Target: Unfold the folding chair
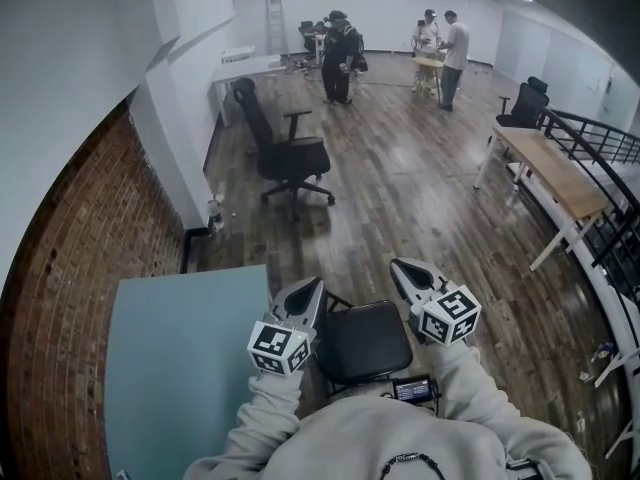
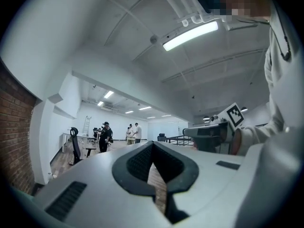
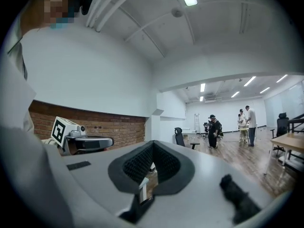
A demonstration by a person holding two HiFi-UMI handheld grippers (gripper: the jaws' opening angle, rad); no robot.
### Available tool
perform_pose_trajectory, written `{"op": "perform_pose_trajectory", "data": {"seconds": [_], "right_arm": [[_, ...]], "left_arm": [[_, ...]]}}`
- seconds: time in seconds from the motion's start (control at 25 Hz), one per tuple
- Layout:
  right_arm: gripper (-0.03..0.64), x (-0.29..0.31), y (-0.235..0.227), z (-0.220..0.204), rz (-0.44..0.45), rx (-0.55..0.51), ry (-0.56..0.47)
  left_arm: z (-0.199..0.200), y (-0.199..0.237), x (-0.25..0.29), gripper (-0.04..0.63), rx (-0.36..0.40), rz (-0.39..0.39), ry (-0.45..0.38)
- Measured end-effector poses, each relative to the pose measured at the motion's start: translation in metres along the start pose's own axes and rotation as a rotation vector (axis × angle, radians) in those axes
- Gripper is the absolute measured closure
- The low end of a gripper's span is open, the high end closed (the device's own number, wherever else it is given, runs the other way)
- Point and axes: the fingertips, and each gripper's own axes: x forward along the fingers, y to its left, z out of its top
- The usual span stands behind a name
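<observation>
1. head view: the folding chair (image 1: 362, 341) stands on the wood floor (image 1: 400, 188) just beside the pale blue table's (image 1: 180, 368) right edge. its black seat lies flat (so it reads as already opened). the left gripper (image 1: 305, 293) and right gripper (image 1: 405, 268) hover over its two sides, touching nothing.
2. left gripper view: jaws clenched together, nothing between them.
3. right gripper view: likewise clenched and empty. next, i judge, comes only a check that the seat sits fully down.
</observation>
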Motion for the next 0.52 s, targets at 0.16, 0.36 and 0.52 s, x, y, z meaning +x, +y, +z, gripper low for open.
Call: {"op": "perform_pose_trajectory", "data": {"seconds": [0.16,0.36,0.52], "right_arm": [[0.611,0.005,0.009,0.004,0.015,-0.021,-0.005],[0.611,0.009,0.014,0.002,0.024,-0.017,-0.004],[0.611,0.017,0.021,0.0,0.028,-0.033,0.006]], "left_arm": [[-0.003,0.006,-0.004,0.591,-0.003,0.006,0.004],[-0.006,0.014,-0.011,0.591,0.002,0.009,0.008],[-0.003,0.043,-0.024,0.591,-0.017,0.049,-0.003]]}}
